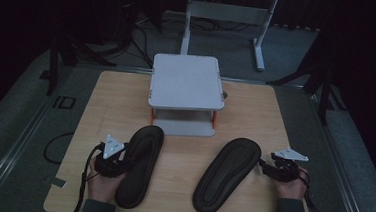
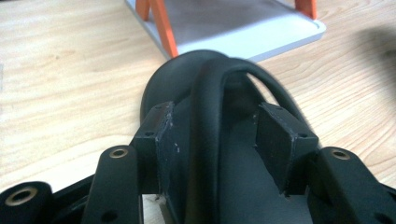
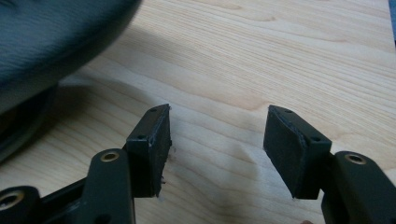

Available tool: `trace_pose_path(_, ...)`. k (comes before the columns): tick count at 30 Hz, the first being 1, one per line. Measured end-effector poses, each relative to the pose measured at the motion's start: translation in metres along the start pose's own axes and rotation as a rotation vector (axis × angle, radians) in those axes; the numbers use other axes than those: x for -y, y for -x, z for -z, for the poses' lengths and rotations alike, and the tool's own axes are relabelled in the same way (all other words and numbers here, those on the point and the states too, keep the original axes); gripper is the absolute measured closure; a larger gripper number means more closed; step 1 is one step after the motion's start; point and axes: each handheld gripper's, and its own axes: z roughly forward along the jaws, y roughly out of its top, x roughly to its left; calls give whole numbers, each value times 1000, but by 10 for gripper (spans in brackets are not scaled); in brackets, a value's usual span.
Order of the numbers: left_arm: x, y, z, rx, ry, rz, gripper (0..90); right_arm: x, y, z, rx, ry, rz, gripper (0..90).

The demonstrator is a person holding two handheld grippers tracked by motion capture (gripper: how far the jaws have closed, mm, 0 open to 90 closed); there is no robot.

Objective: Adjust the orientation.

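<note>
Two black slippers lie on the wooden table [image 1: 183, 151]. The left slipper [image 1: 139, 165] is at the front left, the right slipper [image 1: 227, 175] at the front right. My left gripper [image 1: 122, 156] sits at the left slipper's left edge. In the left gripper view its jaws stand apart on either side of the slipper's arched strap [image 2: 208, 116], and the pads do not press on it. My right gripper [image 1: 264, 164] rests just right of the right slipper. In the right gripper view it [image 3: 217, 140] is open over bare wood, with the slipper's edge [image 3: 51, 42] at the upper left.
A grey two-shelf rack [image 1: 187, 81] with orange legs [image 2: 163, 28] stands at the back middle of the table, its lower shelf [image 2: 261, 32] just beyond the left slipper's toe. Dark floor, cables and a metal stand [image 1: 227, 13] lie beyond the table.
</note>
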Motion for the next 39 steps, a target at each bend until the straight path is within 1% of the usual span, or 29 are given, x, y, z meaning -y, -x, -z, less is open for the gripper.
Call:
trace_pose_path(2,-4,5,2,-1,9,-15,463,-1,-2,0,-3,-1,6,407)
trace_pose_path(6,-14,19,5,17,33,-50,450,-1,-4,2,-7,4,11,407)
trace_pose_path(7,-16,23,5,25,37,-55,448,-2,-5,2,-9,6,11,406)
trace_pose_path(9,-21,33,5,39,38,-77,444,-3,-8,5,-16,15,11,404)
trace_pose_path(12,-28,49,2,73,44,-105,432,-2,-13,7,-30,20,12,402)
trace_pose_path(14,-31,63,-2,84,62,-133,437,0,-17,9,-32,16,20,402)
trace_pose_path(15,-32,67,-4,93,59,-140,438,1,-18,11,-34,14,18,402)
trace_pose_path(17,-35,79,-11,126,39,-144,438,3,-18,12,-37,12,16,400)
trace_pose_path(18,-36,89,-17,139,26,-165,437,3,-19,13,-41,9,14,400)
trace_pose_path(19,-36,95,-20,143,22,-175,437,4,-20,14,-46,6,17,399)
trace_pose_path(20,-35,100,-23,147,16,-180,435,5,-20,15,-50,4,19,399)
trace_pose_path(23,-32,121,-36,197,-3,-192,432,5,-23,14,-60,4,30,399)
trace_pose_path(27,-29,146,-54,243,-34,-221,432,3,-28,14,-72,9,43,399)
trace_pose_path(30,-27,157,-69,263,-66,-229,434,2,-31,14,-83,11,49,399)
trace_pose_path(32,-25,164,-79,277,-97,-239,436,2,-32,14,-83,15,49,399)
trace_pose_path(33,-23,167,-81,278,-96,-245,436,1,-32,15,-89,20,43,399)
trace_pose_path(34,-23,167,-81,286,-89,-238,442,1,-32,16,-96,28,35,399)
trace_pose_path(35,-23,167,-81,289,-94,-234,443,0,-32,16,-96,36,33,403)
trace_pose_path(39,-22,167,-81,285,-99,-227,459,-3,-33,18,-92,52,31,413)
